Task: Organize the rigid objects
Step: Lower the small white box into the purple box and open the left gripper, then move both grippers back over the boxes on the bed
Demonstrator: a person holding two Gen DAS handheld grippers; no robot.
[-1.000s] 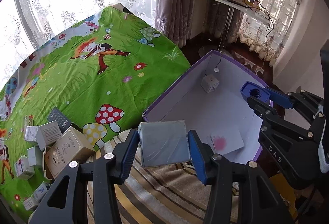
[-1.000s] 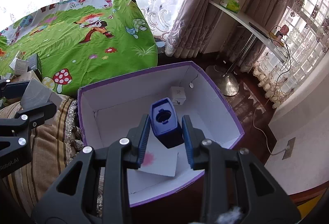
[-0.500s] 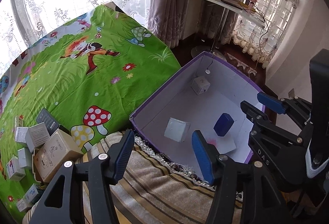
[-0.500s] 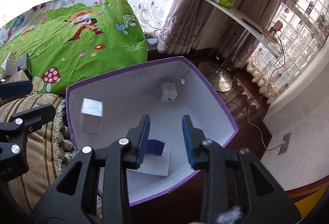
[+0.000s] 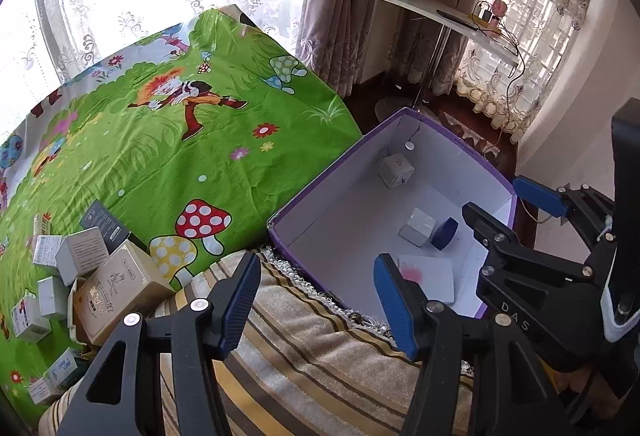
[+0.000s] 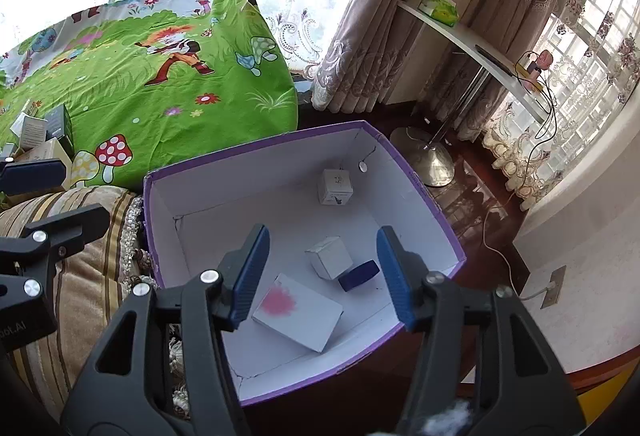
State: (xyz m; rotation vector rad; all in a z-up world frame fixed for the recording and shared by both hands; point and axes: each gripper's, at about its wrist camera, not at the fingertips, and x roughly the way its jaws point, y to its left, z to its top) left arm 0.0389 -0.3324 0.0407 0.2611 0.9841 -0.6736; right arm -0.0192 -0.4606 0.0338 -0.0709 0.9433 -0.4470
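Boxes still wait on the bed (image 5: 168, 156), so we should swing our left gripper (image 5: 316, 300) back to that pile (image 5: 100, 276) and pick 1 with flat sides. Both jaws stand apart, empty. Our right gripper (image 6: 324, 272) hangs over the purple box (image 6: 420, 192), above the grey cube (image 6: 330, 256) and blue block (image 6: 359, 275).
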